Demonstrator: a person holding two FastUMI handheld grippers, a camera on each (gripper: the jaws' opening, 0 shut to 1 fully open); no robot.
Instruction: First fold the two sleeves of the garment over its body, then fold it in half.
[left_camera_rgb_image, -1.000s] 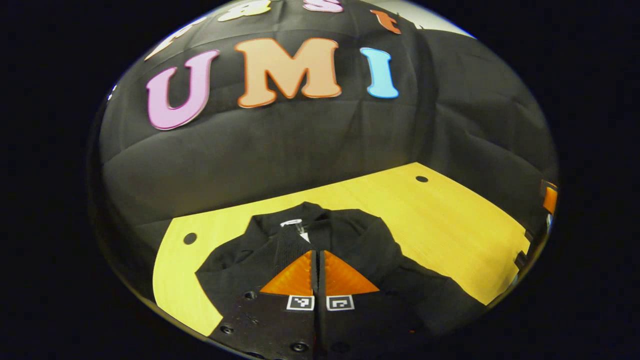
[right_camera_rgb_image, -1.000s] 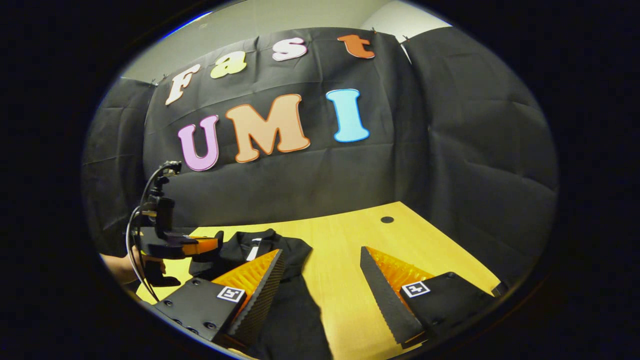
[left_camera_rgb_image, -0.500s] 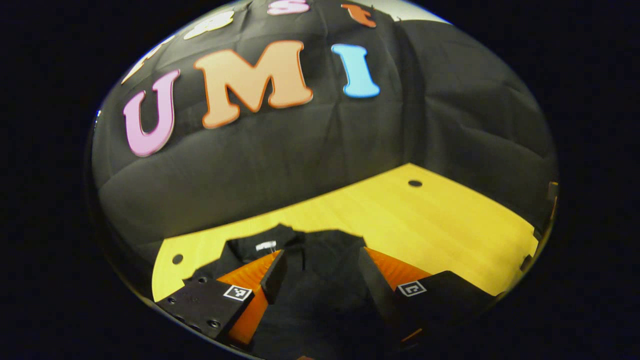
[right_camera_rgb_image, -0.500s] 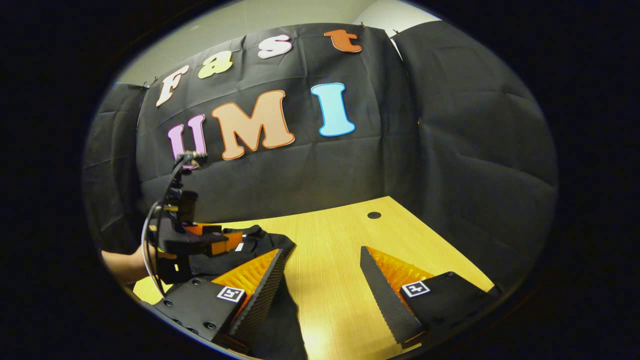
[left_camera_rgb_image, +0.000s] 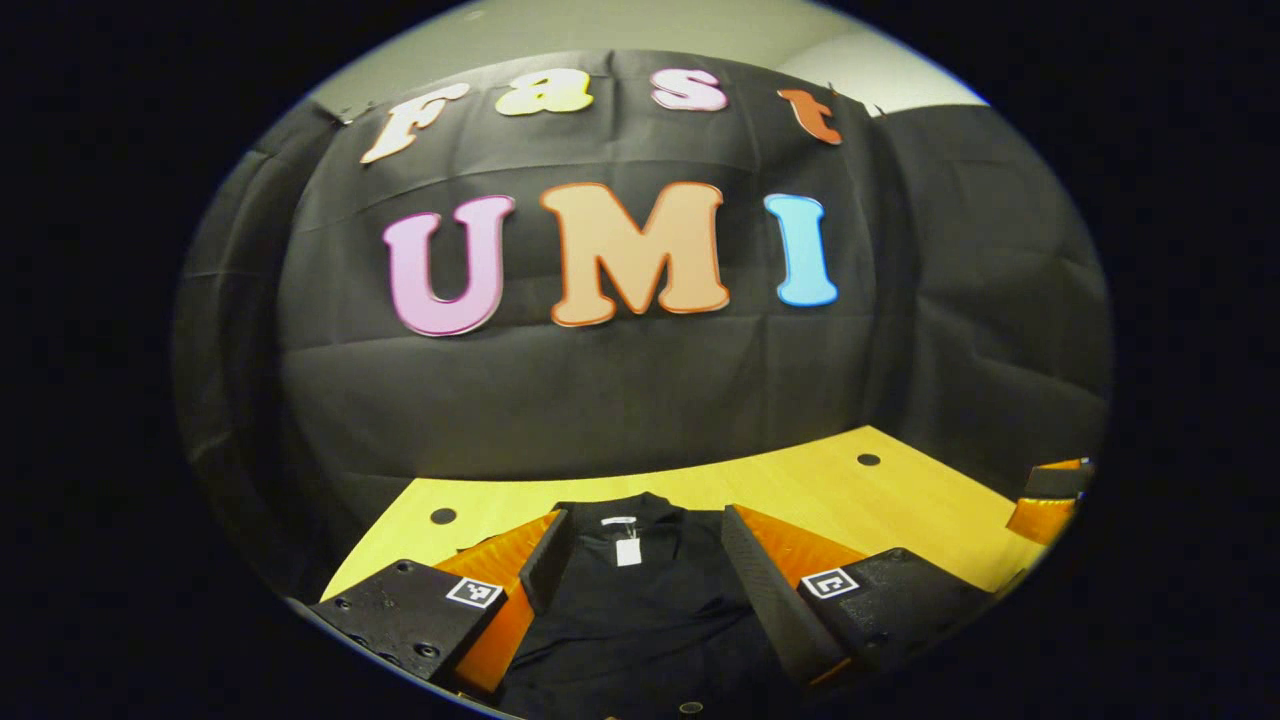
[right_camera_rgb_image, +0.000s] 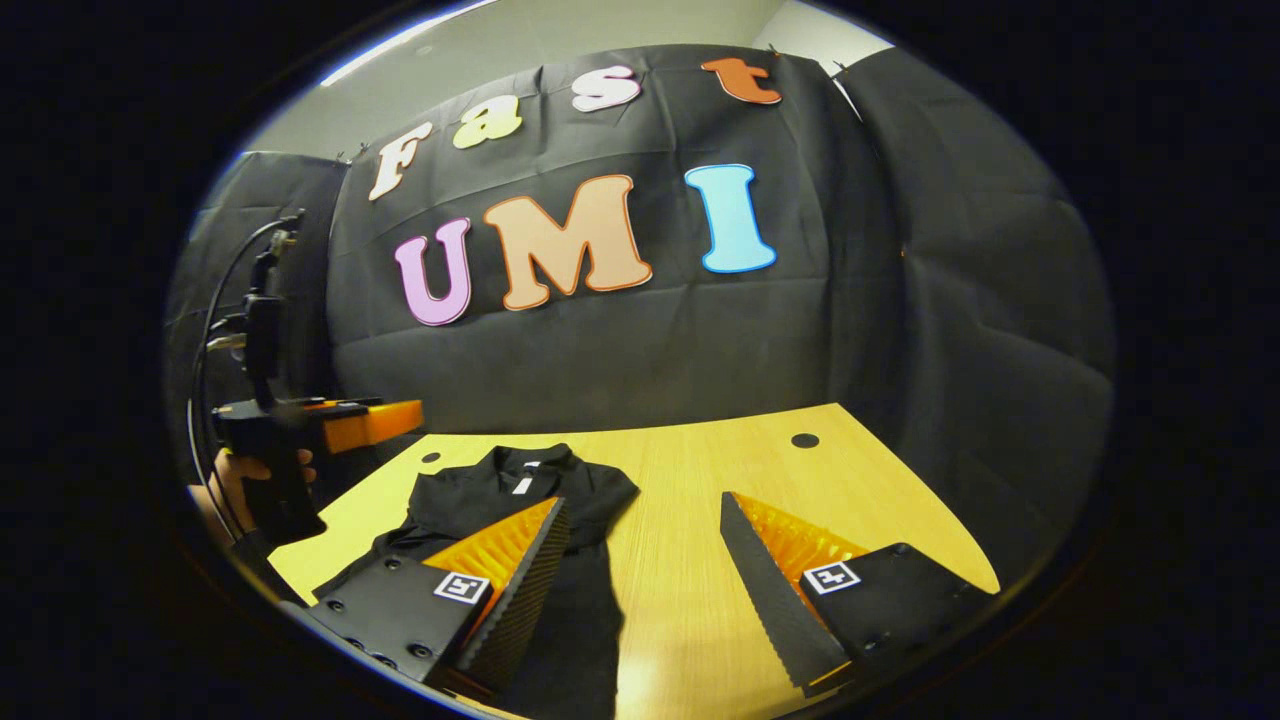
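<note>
One wooden table (right_camera_rgb_image: 700, 560) | black garment (right_camera_rgb_image: 520, 495) on it | black-cloth walls

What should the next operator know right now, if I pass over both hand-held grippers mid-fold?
Left hand-held gripper: open, holding nothing, raised over the black garment.
Right hand-held gripper: open, empty, over the table at the garment's right edge.
Garment: lies on the wooden table, collar and tag toward the booth wall.
Done: the left-side sleeve looks folded over the body, though dark cloth makes that uncertain.
Left: the right-side sleeve, trailing toward the near edge, then the fold in half.
</note>
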